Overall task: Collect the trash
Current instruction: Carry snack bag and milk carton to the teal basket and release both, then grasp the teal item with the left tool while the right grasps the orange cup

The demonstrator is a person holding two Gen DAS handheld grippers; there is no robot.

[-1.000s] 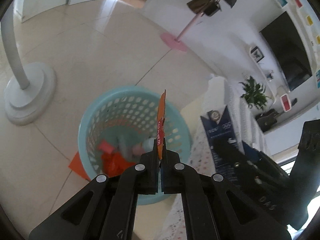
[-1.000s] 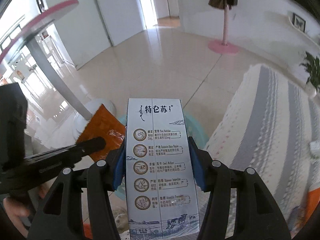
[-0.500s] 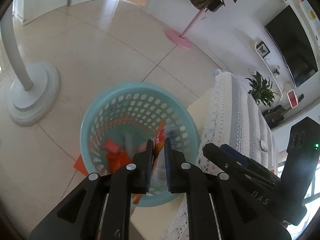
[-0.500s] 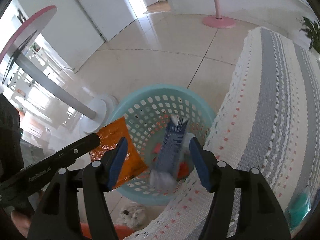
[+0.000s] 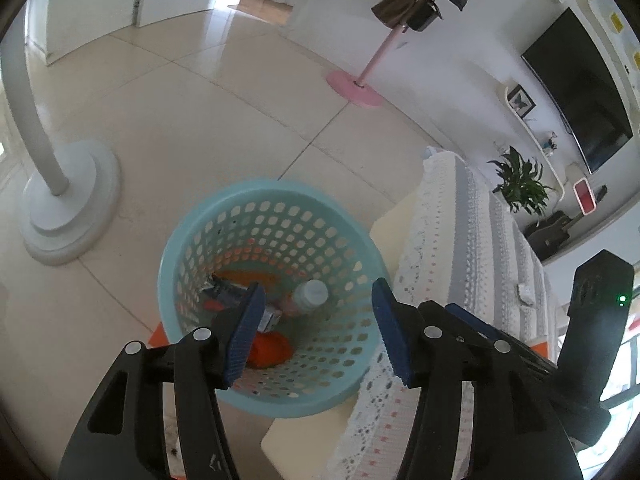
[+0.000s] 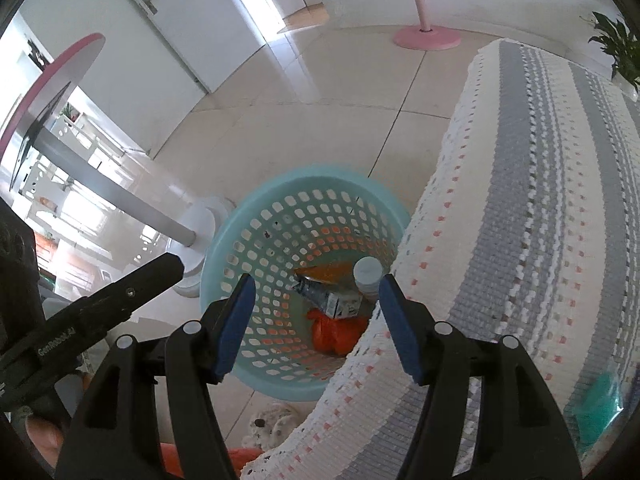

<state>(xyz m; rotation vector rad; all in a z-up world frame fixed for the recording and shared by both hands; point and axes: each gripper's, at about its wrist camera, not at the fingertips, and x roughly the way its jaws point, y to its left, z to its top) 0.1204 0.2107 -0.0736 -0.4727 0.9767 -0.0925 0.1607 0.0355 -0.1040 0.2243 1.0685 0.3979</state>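
i'm hovering both claws over the teal basket point(image 5: 172, 264) on the floor. left claw point(image 5: 316, 332) is opening up with nothing between its jaws, and the right claw point(image 6: 316, 324) is sitting wide and empty too. the milk carton point(image 6: 328, 300), orange wrapper point(image 6: 332, 270), a bottle point(image 6: 368, 272) and an orange bag point(image 6: 336, 332) are lying in the basket, so i'm guessing this round's done. something teal point(image 6: 596, 404) is sitting on the striped bench cloth point(image 6: 520, 200), maybe next.
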